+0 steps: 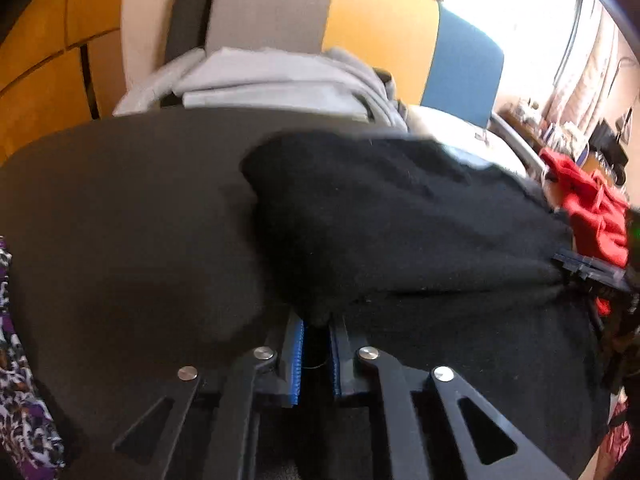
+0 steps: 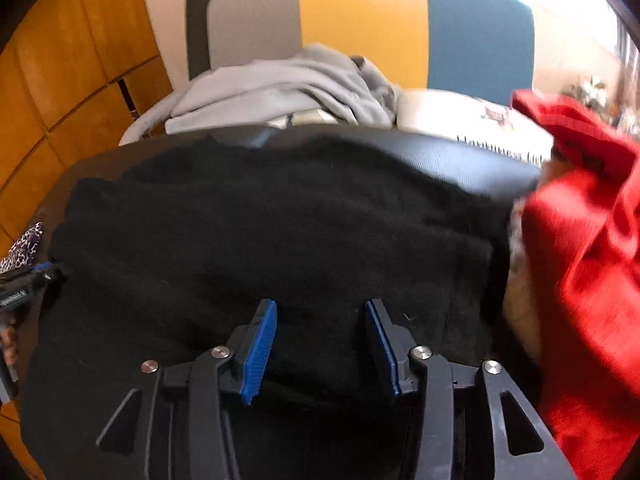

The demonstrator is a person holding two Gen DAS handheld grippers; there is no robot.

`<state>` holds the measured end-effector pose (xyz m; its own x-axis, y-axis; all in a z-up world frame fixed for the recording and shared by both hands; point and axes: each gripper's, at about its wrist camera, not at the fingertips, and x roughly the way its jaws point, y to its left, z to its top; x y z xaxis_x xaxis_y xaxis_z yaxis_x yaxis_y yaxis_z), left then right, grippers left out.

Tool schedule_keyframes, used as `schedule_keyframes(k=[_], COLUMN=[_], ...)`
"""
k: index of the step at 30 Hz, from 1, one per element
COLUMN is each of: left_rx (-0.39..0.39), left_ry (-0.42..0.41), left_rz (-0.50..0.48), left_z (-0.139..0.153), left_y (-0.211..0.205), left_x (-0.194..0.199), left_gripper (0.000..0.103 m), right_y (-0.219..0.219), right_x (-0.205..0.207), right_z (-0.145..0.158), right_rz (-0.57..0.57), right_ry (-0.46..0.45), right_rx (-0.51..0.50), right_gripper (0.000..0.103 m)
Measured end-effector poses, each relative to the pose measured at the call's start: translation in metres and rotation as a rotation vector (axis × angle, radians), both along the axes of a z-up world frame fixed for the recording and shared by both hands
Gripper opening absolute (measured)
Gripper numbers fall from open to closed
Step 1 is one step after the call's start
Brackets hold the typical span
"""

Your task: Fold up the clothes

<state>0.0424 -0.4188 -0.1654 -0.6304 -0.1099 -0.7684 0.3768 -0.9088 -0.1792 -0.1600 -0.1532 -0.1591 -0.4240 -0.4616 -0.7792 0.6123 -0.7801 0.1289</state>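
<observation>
In the left wrist view the left gripper (image 1: 316,354) has its fingers clenched on a bunched fold of the black garment (image 1: 400,232), lifted over the dark tabletop (image 1: 120,208), so I judge the fold only begun, with bare tabletop to the left. In the right wrist view the right gripper (image 2: 320,344) is released above the garment, which lies spread out; a red cloth (image 2: 592,260) crowds the right edge and grey clothes (image 2: 280,88) lie beyond the far edge.

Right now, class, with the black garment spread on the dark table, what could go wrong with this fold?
The left hand-held gripper pinches only a small bunch of the black garment, which could slip free. The right hand-held gripper is open above the cloth, so the fold may skew. The red garment nearby could snag.
</observation>
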Motion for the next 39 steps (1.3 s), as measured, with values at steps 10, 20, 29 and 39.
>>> schedule_keyframes(k=[10,20,29,39], left_rx=[0.050,0.200,0.015,0.035], left_ry=[-0.020,0.217,0.026,-0.006], left_rz=[0.128,0.151,0.012,0.026], left_z=[-0.014,0.045,0.018,-0.006], left_y=[-0.018,-0.042,-0.018,-0.016], left_x=[0.035,0.050,-0.059,-0.047], left_gripper=[0.012,0.018,0.021,0.021], right_y=[0.004,-0.006,-0.046,-0.011], right_x=[-0.002,0.003,0.000,-0.018], right_z=[-0.007,0.006,0.027,-0.009], right_rz=[0.022,0.009,0.124,0.036], right_ry=[-0.008,0.006,0.056,0.030], right_rx=[-0.045,0.005,0.019,0.015], right_gripper=[0.048,0.053,0.059,0.060])
